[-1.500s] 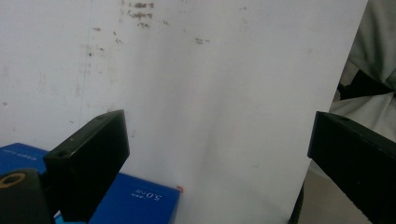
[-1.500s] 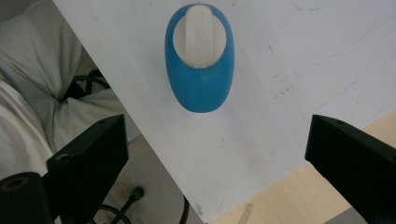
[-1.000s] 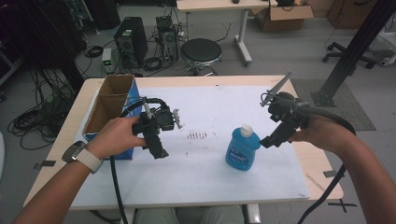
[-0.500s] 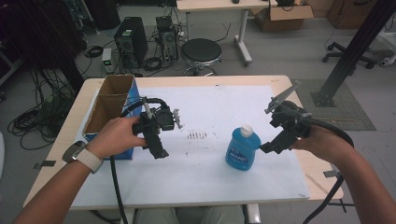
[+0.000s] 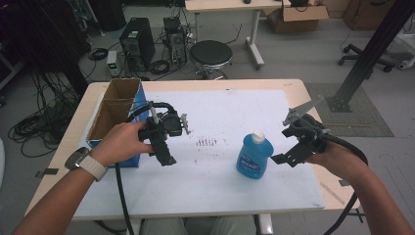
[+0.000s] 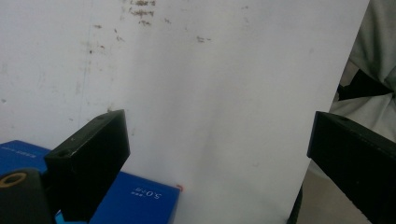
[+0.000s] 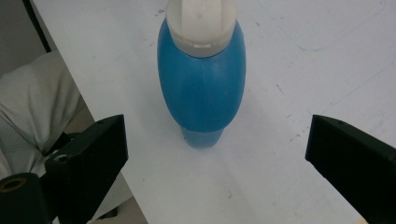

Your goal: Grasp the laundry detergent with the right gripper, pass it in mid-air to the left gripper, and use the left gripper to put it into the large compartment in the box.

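A blue bottle with a white cap [image 5: 254, 155] stands upright on the white table mat, right of centre. My right gripper [image 5: 286, 157] hangs open just to its right, jaws pointing at it; in the right gripper view the bottle [image 7: 201, 79] stands between and beyond the wide-apart jaws, apart from both. My left gripper [image 5: 165, 157] is open over the mat beside a blue-sided cardboard box [image 5: 116, 110], held by a hand with a wrist watch. The left gripper view shows the box's blue corner [image 6: 135, 198] by the left jaw and bare stained mat ahead.
The white mat [image 5: 220, 186] covers most of the wooden table, with dark smudges [image 5: 206, 142] at its middle. Cables trail from both grippers off the near edge. Beyond the table stand a black stool [image 5: 210, 54], computer towers [image 5: 133, 41] and a desk.
My right gripper has dropped lower and drawn back toward the near right edge, staying open beside the bottle. The left gripper and box have not moved.
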A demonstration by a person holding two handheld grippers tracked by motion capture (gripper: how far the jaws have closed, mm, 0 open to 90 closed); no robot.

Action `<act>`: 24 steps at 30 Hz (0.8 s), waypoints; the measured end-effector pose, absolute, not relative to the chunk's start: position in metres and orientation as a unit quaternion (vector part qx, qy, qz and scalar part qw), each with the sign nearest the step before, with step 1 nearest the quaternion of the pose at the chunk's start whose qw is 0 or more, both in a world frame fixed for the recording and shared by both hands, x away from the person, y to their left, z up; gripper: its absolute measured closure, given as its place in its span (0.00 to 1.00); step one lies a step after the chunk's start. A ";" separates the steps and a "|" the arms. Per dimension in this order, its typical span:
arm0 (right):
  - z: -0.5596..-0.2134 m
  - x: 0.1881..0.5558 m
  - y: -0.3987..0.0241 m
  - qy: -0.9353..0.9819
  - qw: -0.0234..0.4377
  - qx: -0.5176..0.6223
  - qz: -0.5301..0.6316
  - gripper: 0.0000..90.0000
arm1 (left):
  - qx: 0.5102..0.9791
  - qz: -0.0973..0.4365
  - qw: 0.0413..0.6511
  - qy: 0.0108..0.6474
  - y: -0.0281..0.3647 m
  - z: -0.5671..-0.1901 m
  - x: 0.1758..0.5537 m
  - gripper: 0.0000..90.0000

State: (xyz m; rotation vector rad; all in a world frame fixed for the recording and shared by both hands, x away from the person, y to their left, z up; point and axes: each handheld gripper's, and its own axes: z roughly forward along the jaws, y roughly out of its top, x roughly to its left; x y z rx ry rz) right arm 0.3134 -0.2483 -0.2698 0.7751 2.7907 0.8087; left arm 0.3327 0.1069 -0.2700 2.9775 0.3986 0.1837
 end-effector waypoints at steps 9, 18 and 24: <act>-0.288 0.309 -0.255 0.914 0.070 0.261 0.303 0.06 | 0.987 0.061 0.064 0.131 0.106 -0.269 0.332 0.07; -0.306 0.304 -0.262 0.906 0.078 0.259 0.325 0.06 | 0.987 0.061 0.063 0.132 0.106 -0.269 0.332 0.07; -0.315 0.301 -0.262 0.903 0.084 0.252 0.338 0.06 | 0.988 0.061 0.060 0.130 0.104 -0.270 0.332 0.07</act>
